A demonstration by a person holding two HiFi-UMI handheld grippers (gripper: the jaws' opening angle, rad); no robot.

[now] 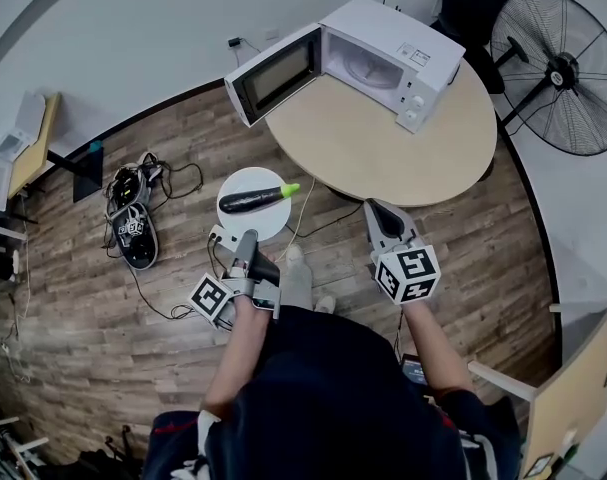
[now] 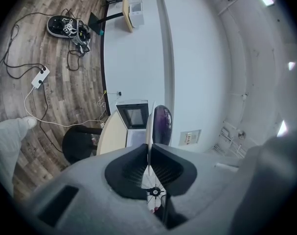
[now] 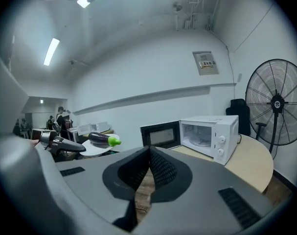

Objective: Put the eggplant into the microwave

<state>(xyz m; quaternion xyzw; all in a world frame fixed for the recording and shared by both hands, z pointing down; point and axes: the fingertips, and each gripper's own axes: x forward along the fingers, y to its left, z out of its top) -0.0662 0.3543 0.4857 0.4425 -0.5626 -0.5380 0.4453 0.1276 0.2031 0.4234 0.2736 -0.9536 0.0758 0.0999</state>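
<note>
Now the left gripper [image 1: 246, 240] pinches with its fingers the rim of a white plate [image 1: 241, 182] carrying the eggplant [image 1: 255, 200], near frame centre. The right gripper [image 1: 381, 211] has its fingers pressed together, empty, below the open microwave [image 1: 373, 56]

Purple, green-tipped eggplant [image 1: 253, 200], white plate [image 1: 246, 180], white microwave [image 1: 383, 36], beige table [image 1: 383, 153].
</note>
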